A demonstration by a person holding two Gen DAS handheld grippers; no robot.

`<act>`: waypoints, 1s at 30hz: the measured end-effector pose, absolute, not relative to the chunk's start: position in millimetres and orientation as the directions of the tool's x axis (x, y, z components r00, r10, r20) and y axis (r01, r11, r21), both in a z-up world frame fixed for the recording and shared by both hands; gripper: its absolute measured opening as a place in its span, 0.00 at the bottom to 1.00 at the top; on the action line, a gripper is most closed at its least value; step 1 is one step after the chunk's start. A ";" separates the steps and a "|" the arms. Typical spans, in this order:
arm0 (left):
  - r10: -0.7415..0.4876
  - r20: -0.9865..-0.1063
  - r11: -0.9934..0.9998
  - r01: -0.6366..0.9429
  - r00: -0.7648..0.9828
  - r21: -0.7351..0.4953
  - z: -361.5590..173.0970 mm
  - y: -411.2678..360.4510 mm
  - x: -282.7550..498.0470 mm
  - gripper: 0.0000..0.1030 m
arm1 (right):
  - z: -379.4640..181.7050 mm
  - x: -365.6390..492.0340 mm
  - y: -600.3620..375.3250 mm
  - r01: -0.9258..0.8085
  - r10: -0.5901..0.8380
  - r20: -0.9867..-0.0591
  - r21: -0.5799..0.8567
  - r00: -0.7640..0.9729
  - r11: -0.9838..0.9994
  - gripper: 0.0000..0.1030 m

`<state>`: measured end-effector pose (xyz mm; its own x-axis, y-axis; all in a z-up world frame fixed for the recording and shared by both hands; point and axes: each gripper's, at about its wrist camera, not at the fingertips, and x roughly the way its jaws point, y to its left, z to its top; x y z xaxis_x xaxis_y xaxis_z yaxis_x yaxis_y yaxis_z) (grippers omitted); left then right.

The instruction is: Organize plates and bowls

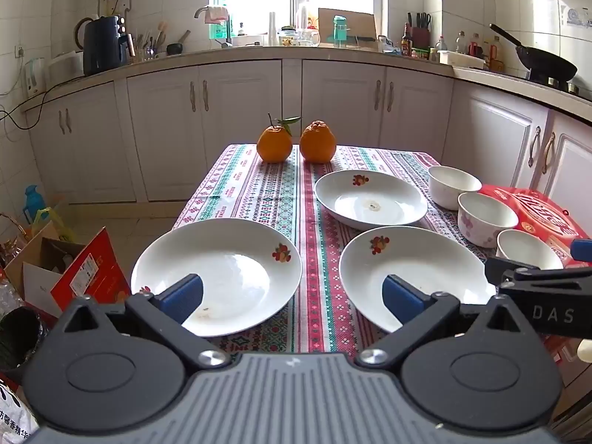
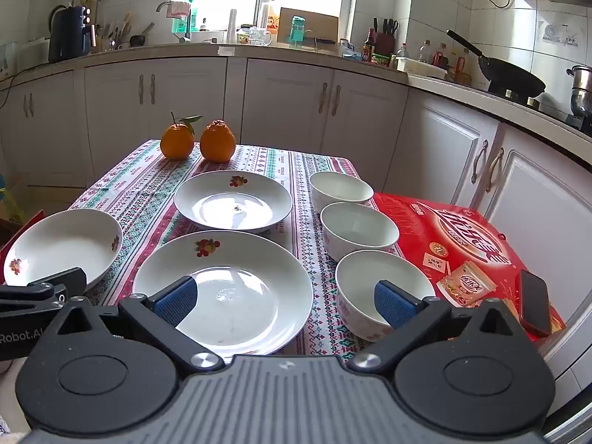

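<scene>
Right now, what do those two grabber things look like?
Both look alike. The left gripper and right gripper each have a ribbed grey body, two black round discs, silver screws and black arms ending in blue ridged pads. White letters are printed on their black sides. No cables show.

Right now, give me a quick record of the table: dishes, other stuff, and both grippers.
plates: three, unstacked: left plate, near plate, far plate
bowls: three in a row on the right, empty: far bowl, middle bowl, near bowl
oranges: two at the far edge
red box: right of the bowls, phone on it
left gripper: open, empty
right gripper: open, empty
</scene>
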<state>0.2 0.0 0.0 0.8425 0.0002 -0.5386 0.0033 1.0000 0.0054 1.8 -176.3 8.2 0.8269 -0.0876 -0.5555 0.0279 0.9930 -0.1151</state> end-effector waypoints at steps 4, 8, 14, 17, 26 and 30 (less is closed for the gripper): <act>0.002 -0.536 1.000 0.002 0.844 0.006 0.1 0.2 0.1 1.00 | 8.1 2.0 -176.2 0.027 -0.089 -0.556 -0.118 0.827 0.993 1.00; 0.003 -0.536 1.000 0.000 0.844 0.005 0.6 -0.1 0.1 1.00 | 8.6 1.6 -176.2 0.028 -0.090 -0.553 -0.120 0.828 0.992 1.00; -0.003 -0.537 1.000 0.005 0.843 0.002 0.9 -2.3 2.4 0.99 | 8.8 1.4 -173.8 0.029 -0.090 -0.552 -0.120 0.829 0.992 1.00; -0.003 -0.537 1.000 0.004 0.843 0.001 1.1 -2.6 2.7 1.00 | 8.9 1.5 -172.5 0.028 -0.091 -0.552 -0.120 0.829 0.992 1.00; -0.005 -0.538 1.000 0.005 0.843 -0.001 0.7 -1.7 0.9 1.00 | 7.7 1.6 -175.2 0.029 -0.092 -0.551 -0.123 0.829 0.992 1.00; -0.005 -0.538 1.000 0.005 0.843 -0.001 0.3 -2.2 1.0 1.00 | 8.0 2.2 -174.9 0.029 -0.094 -0.550 -0.125 0.830 0.992 1.00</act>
<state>1.0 -2.2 0.3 0.8427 -0.0047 -0.5383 0.0049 1.0000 -0.0011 2.2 -174.9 8.0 0.8300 -0.0939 -0.5497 0.0292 0.9917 -0.1252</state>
